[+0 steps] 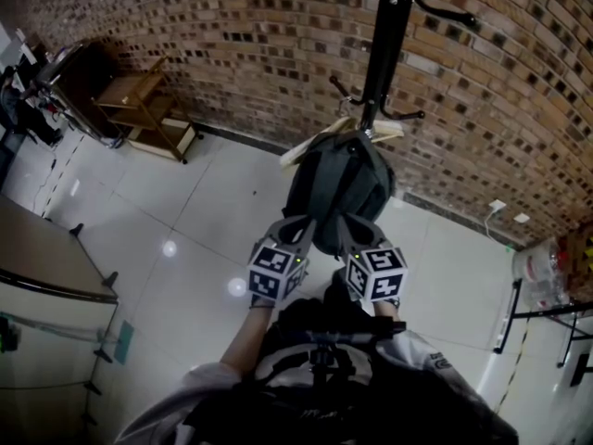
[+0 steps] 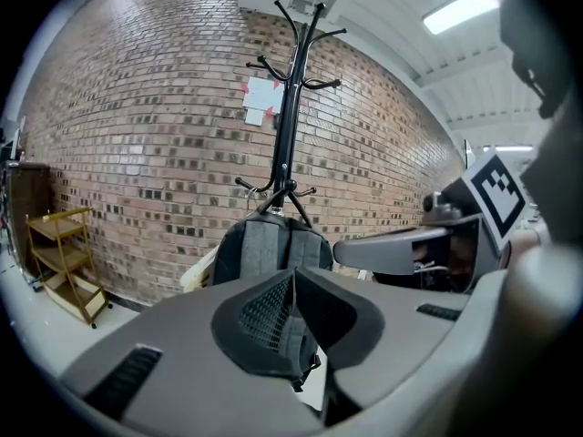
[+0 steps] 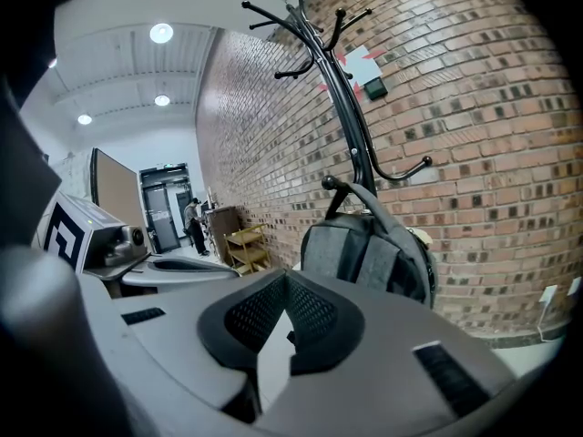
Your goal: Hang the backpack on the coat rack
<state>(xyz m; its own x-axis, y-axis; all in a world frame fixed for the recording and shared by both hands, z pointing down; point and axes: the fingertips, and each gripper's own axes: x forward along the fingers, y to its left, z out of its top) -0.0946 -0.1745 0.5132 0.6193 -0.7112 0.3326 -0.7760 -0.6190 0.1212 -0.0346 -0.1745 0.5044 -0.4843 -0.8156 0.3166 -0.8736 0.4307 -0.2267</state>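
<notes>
A dark grey backpack (image 1: 335,185) hangs by its top handle (image 3: 352,189) from a low hook of the black coat rack (image 1: 384,44), against the brick wall. Both grippers sit side by side just short of its lower part. My left gripper (image 1: 303,224) is shut with nothing between its pads. My right gripper (image 1: 353,224) is likewise shut and empty. In the left gripper view the backpack (image 2: 270,248) and rack (image 2: 290,107) stand straight ahead beyond the shut left gripper (image 2: 293,277). The right gripper view shows the backpack (image 3: 366,249) ahead to the right of the shut right gripper (image 3: 285,277).
A pale wooden piece (image 1: 306,146) leans behind the backpack at the rack's foot. A low wooden shelf cart (image 1: 146,111) stands by the wall at left, a white table (image 1: 42,248) nearer left, and a black frame (image 1: 515,315) at right. A person (image 3: 193,218) stands far off.
</notes>
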